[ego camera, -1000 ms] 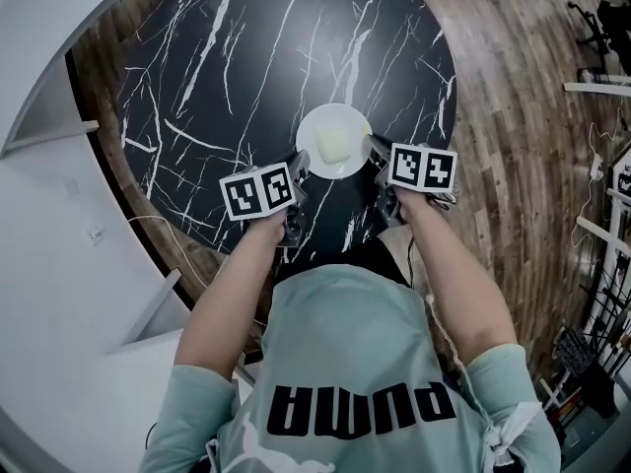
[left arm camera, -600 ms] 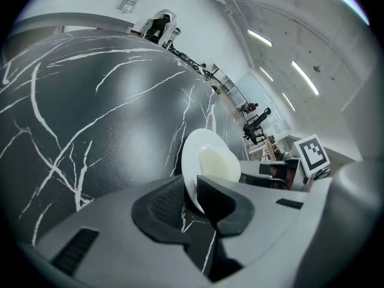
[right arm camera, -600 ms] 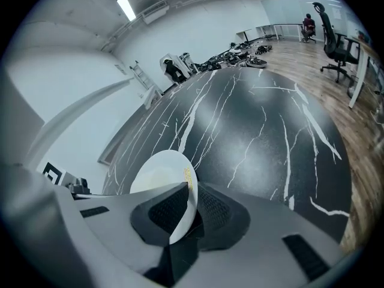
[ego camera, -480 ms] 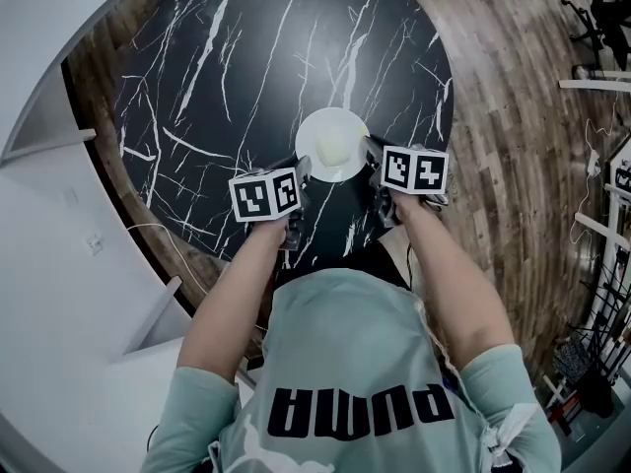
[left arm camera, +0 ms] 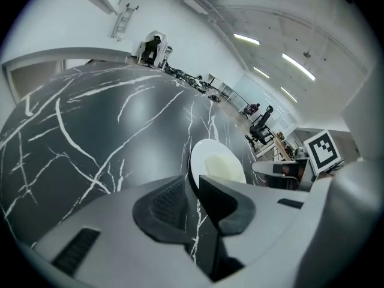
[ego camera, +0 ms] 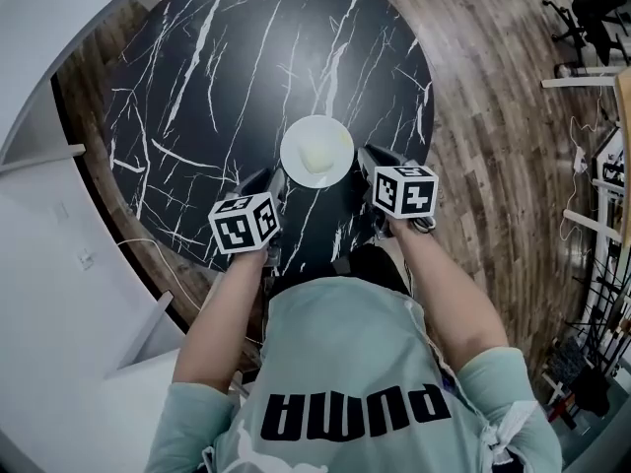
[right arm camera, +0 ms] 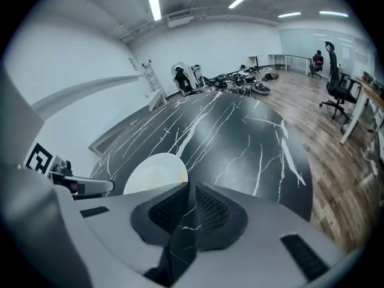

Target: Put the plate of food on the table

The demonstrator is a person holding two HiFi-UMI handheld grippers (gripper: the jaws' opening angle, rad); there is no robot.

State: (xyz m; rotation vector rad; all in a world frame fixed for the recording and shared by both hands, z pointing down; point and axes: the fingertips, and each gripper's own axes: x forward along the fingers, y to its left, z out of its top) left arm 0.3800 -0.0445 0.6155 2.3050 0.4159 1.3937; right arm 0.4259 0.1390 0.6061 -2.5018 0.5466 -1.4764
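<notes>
A white plate (ego camera: 315, 151) with a pale yellow portion of food (ego camera: 317, 153) lies flat on the round black marble table (ego camera: 197, 87), near its front edge. My left gripper (ego camera: 274, 177) sits at the plate's near-left rim. In the left gripper view its jaws (left arm camera: 191, 188) stand slightly apart, with the plate (left arm camera: 219, 164) just past their tips. My right gripper (ego camera: 365, 153) is just off the plate's right rim. Its jaws (right arm camera: 189, 197) show a narrow gap with only table in it, and the plate (right arm camera: 157, 171) lies to their left.
Wood flooring (ego camera: 493, 116) surrounds the table. A white wall and ledge (ego camera: 39, 225) run along the left. Office chairs (ego camera: 582, 8) and desks stand at the far right, and equipment racks (ego camera: 592, 363) at the lower right. A person sits far off (right arm camera: 317, 59).
Both grippers have drawn back a little from the plate's rim, which they were touching. The plate stays flat on the table, and the head view has shifted.
</notes>
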